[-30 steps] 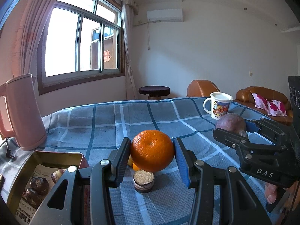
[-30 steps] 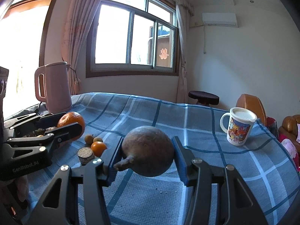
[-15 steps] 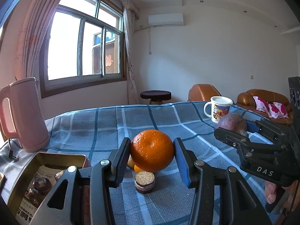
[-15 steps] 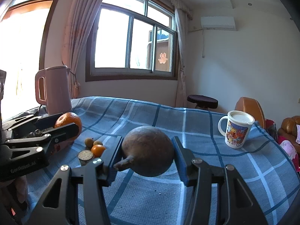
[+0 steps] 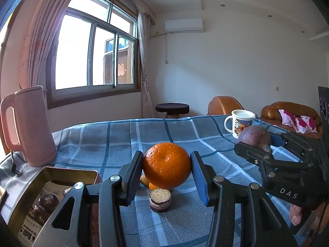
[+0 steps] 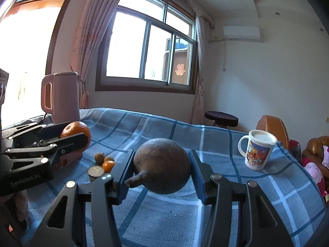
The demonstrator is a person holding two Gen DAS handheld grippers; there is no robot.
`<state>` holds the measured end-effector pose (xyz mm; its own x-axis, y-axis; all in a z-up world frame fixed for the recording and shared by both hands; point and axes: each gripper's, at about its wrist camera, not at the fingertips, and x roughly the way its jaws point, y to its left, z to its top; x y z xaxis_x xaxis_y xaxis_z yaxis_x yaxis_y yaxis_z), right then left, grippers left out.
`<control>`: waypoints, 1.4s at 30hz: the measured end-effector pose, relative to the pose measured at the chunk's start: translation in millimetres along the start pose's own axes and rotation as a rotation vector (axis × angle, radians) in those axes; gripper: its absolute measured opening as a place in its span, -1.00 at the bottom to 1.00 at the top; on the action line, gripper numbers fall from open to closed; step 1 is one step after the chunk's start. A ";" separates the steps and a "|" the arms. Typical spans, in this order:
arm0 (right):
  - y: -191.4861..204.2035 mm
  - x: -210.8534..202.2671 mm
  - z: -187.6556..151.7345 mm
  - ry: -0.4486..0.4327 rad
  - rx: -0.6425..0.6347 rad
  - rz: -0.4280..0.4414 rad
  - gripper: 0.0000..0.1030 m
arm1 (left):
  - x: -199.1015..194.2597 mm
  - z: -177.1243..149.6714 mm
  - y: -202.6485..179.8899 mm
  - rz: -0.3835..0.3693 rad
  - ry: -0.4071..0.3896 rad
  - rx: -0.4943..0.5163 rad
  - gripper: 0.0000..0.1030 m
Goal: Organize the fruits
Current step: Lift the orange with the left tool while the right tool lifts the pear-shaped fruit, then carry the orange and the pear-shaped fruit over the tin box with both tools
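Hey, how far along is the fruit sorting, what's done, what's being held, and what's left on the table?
Done: nothing looks sorted yet. In hand: the left gripper clamps the orange, the right gripper clamps the brown round fruit, both held above the blue checked cloth. Left: the small orange fruits beside the little round cake lie loose.

Partly hidden things

The small fruits (image 5: 146, 182) sit mostly behind the orange (image 5: 167, 165); the tin (image 5: 51, 187) is cut by the picture's edge, its contents too dark to name.
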<state>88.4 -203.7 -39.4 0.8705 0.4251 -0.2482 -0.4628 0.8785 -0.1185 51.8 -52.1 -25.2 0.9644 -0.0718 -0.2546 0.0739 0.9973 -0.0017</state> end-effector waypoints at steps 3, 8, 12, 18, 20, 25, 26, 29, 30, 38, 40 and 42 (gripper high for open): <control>3.6 -0.5 0.3 -0.005 -0.017 0.004 0.06 | -1.2 -0.1 1.0 -0.003 0.000 -0.004 -0.05; 9.7 1.1 1.8 -0.008 -0.026 0.014 0.06 | -1.2 0.5 4.1 -0.005 0.002 -0.012 -0.05; 15.2 2.7 2.7 -0.008 -0.026 0.031 0.06 | -2.0 0.2 8.6 -0.003 0.004 -0.020 -0.05; 25.1 4.3 3.2 -0.004 -0.029 0.052 0.06 | -4.9 -1.1 12.6 0.005 0.007 -0.031 -0.05; 26.6 5.4 3.2 -0.003 -0.031 0.057 0.06 | -5.3 -1.3 14.1 0.008 0.008 -0.034 -0.05; 32.2 6.6 3.6 0.000 -0.026 0.073 0.06 | -7.4 -1.7 19.8 0.010 0.006 -0.044 -0.05; 33.8 6.6 3.8 0.000 -0.027 0.076 0.06 | -8.1 -1.9 20.7 0.011 0.006 -0.046 -0.05; 39.0 6.8 4.1 0.003 -0.029 0.087 0.06 | -10.0 -2.5 23.2 0.011 0.004 -0.050 -0.05; 40.0 6.9 4.2 0.003 -0.029 0.090 0.06 | -10.7 -2.7 23.8 0.013 0.004 -0.051 -0.05; 49.2 7.6 4.8 0.007 -0.038 0.105 0.06 | -17.0 -4.2 30.1 0.026 -0.002 -0.057 -0.05; 52.6 8.2 5.2 0.008 -0.043 0.110 0.06 | -19.1 -4.3 32.2 0.029 -0.003 -0.062 -0.05; 54.1 8.8 5.8 0.006 -0.043 0.115 0.06 | -21.2 -4.2 34.2 0.031 -0.003 -0.067 -0.05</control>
<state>72.0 -151.2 -42.4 0.8104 0.5207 -0.2687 -0.5661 0.8141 -0.1296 32.8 -16.3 -23.9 0.9667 -0.0411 -0.2526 0.0271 0.9979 -0.0586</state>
